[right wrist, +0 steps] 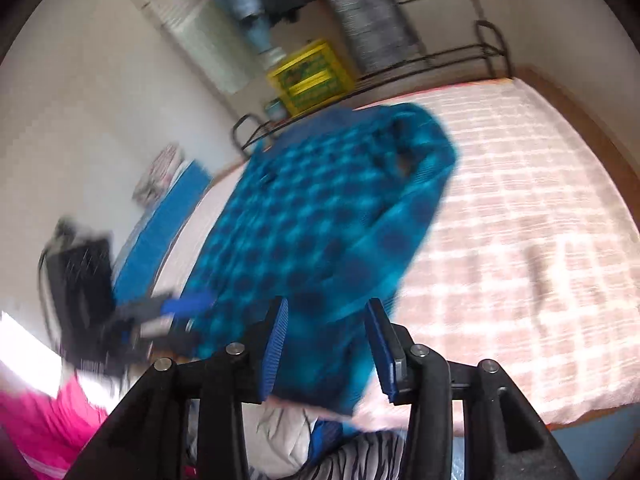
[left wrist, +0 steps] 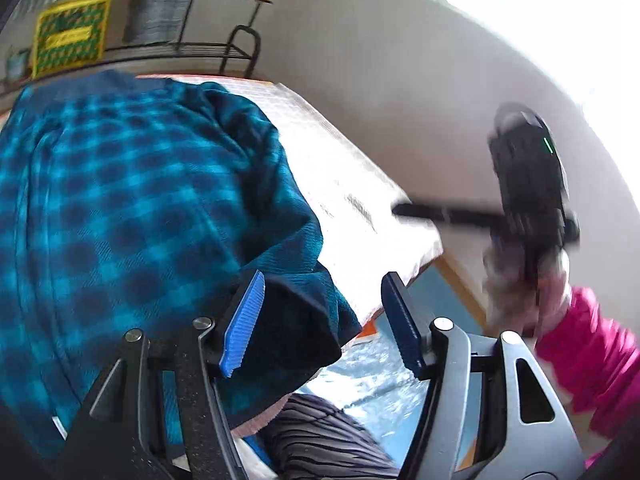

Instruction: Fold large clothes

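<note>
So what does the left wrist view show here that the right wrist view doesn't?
Only the left wrist view shows the bright window, and the left gripper open around the shirt's dark hem. Only the right wrist view shows the blue mat beside the bed and the right gripper open over the cloth. Both show the blue plaid shirt on the checked bedspread and the yellow crate.

We see one garment, a teal-and-navy checked shirt (left wrist: pixel 132 184) of soft, fleecy-looking cloth, lying spread but rumpled. In the left wrist view it fills the space ahead and to the left of the left claw (left wrist: pixel 320 320), and a dark folded edge of it sits between the spread fingers. In the right wrist view the shirt (right wrist: pixel 320 224) stretches straight ahead of the right claw (right wrist: pixel 326 344), one side doubled over itself, its near edge reaching between the parted fingers.
</note>
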{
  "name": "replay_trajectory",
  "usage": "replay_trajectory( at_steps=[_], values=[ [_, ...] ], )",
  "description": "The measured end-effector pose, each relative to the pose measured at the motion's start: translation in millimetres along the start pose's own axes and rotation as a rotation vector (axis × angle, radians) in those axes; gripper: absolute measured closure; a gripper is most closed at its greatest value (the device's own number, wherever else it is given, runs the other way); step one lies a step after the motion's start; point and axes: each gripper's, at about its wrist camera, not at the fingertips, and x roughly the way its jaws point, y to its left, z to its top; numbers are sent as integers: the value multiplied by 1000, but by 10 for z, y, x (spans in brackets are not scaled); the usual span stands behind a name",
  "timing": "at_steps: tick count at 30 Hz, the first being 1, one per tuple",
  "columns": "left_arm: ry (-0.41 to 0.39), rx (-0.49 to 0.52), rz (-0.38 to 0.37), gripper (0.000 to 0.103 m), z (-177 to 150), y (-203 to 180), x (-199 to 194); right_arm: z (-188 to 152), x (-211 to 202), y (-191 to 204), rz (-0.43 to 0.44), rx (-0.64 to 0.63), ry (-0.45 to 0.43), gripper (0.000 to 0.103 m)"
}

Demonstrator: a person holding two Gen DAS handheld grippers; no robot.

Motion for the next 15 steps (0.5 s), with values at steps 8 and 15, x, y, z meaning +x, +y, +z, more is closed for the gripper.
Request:
replay_trajectory(
  at_steps=[8,15],
  values=[
    [131,217,155,72,-145,-250,520,637,619,-1005,17,290,0,56],
    [115,122,69,102,-188,-135,378,910,1331,-1376,91,444,11,56]
  ],
)
